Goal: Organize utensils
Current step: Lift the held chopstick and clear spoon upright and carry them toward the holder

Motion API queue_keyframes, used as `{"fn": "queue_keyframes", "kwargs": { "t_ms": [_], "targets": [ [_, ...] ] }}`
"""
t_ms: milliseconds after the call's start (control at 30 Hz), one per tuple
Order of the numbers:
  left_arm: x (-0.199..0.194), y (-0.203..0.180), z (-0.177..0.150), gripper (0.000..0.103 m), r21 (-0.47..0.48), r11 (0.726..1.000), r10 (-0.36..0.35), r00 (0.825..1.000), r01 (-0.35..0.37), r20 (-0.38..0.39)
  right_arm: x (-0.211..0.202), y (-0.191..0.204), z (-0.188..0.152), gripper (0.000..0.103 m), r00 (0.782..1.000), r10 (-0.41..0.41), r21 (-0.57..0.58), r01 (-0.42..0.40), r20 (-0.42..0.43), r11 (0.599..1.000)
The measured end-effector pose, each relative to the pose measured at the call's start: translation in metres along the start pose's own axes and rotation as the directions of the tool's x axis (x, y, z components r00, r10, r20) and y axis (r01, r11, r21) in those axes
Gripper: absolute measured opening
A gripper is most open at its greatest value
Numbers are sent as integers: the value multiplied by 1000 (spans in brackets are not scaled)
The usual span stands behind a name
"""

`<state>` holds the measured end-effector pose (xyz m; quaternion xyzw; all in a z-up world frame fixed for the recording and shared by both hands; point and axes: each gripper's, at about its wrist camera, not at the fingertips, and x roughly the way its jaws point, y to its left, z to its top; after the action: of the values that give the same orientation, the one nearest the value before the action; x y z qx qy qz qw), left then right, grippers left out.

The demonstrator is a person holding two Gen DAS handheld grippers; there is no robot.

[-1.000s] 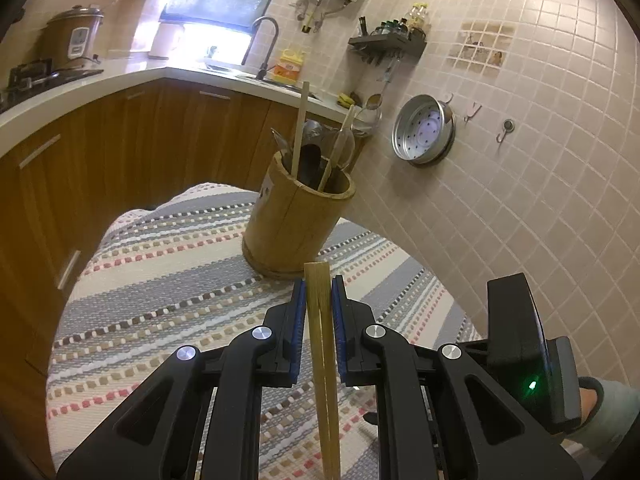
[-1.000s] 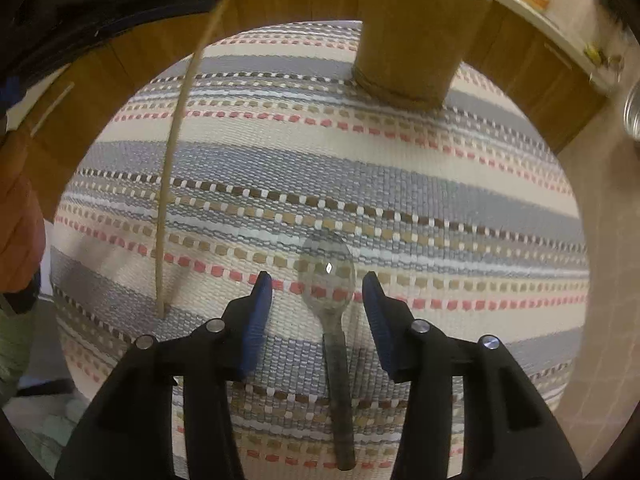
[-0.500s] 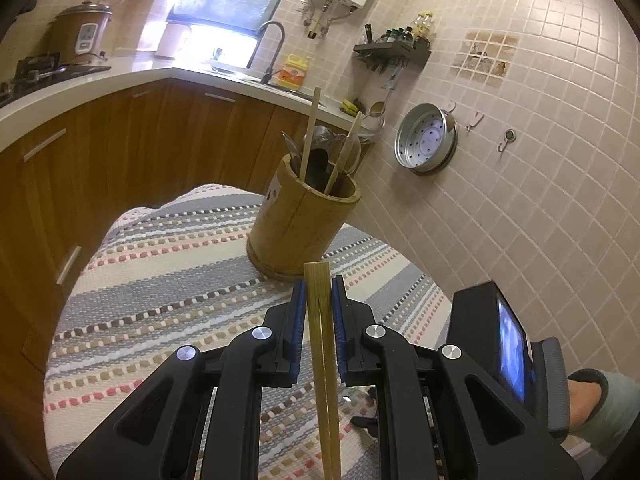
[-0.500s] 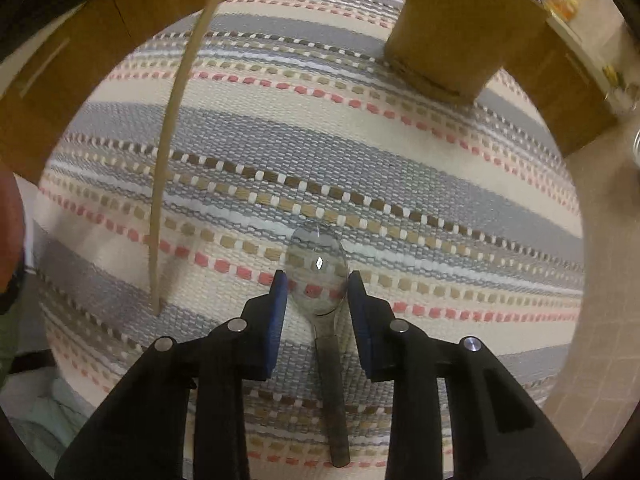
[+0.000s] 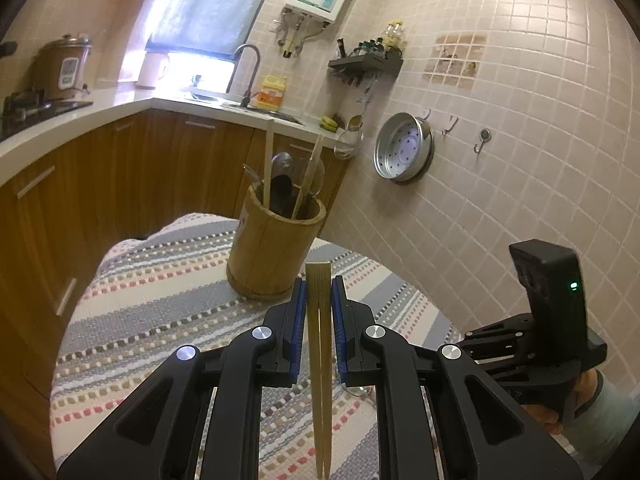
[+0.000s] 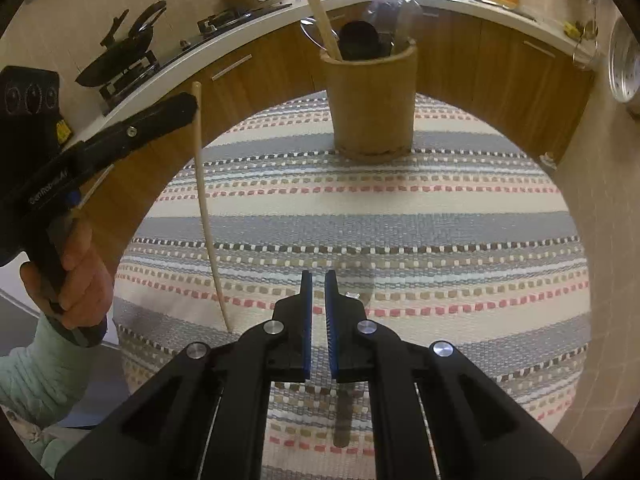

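Holding: a pair of bamboo chopsticks (image 5: 319, 320), pale and square-ended, pinched side by side in the left tongs (image 5: 319, 300).
Long axis: near upright, with the thin tips hanging down close to the striped cloth (image 5: 160, 292) on the bench.
Way to go: the bamboo utensil holder (image 5: 272, 256) stands upright ahead of the left tongs, a little to their left, already stocked with spoons and chopsticks. The left hand is the nearer one.
Spoon (image 6: 343, 420): clear bowl and dark handle, handle pointing back at the person, just right of the slit in the right tongs (image 6: 319, 280).
Right tongs: pressed almost together, with nothing visible between the pads. I can't tell whether the spoon is caught.
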<state>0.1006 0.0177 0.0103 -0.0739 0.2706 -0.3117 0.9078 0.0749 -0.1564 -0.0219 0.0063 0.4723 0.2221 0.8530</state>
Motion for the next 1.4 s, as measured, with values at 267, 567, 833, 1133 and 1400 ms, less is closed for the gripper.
{"fn": "queue_keyframes", "kwargs": {
  "t_ms": [267,567,833,1133,1400],
  "targets": [
    [0,3,-1,11,-8,1000,0,1000,0,2,48,-13,3,9,995,-44,11,45,-93,999],
    [-2,6,-1,11,-2,1000,-14,1000,14,3,86,-24,10,44,979,-88,-4,88,-183,996],
    [0,7,0,11,-5,1000,-27,1000,27,0,93,-6,14,30,966,-168,-93,152,-199,984],
    [-7,0,4,11,36,998,-60,998,59,24,39,-8,12,30,991,-120,-58,116,-67,992],
    [-21,-23,17,11,115,993,-34,993,21,111,-42,-14,5,30,974,-115,-10,119,194,993]
  ]
}}
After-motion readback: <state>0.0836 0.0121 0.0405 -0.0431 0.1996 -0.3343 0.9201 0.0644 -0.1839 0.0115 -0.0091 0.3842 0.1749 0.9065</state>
